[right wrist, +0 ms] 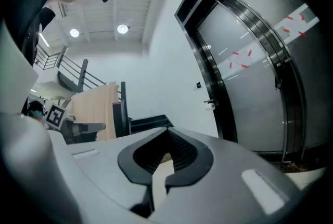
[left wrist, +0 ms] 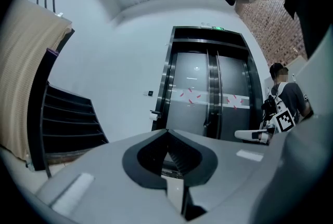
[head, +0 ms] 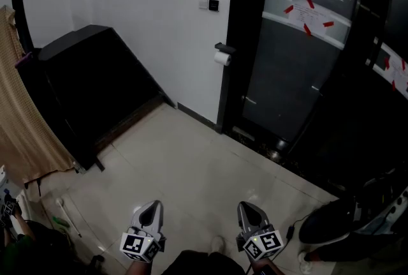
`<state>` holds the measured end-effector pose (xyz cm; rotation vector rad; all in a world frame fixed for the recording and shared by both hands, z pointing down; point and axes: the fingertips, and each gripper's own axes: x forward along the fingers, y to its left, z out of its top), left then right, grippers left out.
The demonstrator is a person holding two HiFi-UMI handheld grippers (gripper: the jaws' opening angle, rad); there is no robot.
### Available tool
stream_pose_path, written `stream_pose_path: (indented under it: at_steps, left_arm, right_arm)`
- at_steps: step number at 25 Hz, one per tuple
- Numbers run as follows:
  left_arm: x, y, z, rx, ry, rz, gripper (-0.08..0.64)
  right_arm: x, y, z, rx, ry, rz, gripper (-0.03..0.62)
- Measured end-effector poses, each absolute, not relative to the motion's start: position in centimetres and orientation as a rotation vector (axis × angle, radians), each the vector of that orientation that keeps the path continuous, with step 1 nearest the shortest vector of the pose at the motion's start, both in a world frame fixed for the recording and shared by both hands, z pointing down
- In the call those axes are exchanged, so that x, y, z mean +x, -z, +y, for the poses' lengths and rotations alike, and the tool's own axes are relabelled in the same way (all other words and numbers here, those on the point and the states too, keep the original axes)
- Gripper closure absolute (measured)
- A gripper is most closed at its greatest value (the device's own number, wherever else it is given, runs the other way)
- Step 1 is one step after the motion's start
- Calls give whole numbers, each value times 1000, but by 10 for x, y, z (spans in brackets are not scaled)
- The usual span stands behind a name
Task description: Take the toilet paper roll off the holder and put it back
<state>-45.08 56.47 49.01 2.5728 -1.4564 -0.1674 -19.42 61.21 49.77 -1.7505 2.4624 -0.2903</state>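
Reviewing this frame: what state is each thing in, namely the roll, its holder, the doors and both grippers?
White toilet paper roll: on its holder, nothing touching it.
Black wall holder: carrying the roll.
Curved dark glass doors: closed.
Left gripper: shut, empty, far short of the roll.
Right gripper: shut, empty, also far from the roll.

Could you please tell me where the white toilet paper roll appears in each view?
Head view: white toilet paper roll, upper middle, beside the black door frame.
Left gripper view: tiny, left of centre.
Right gripper view: tiny, right of centre.
Shared landmark: red-taped door strip.
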Motion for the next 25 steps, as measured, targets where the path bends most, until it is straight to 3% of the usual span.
stream_pose_path:
  at_steps: [15,25]
  left_arm:
    - [-325,-462,481,2611,214,-1466,558]
    - [-280,-474,448,2591,145,-1455,558]
  right_arm:
    - [-68,-486,527,-1738,250,2446,580]
    - [-23,-512,503,-1763,363,2436,580]
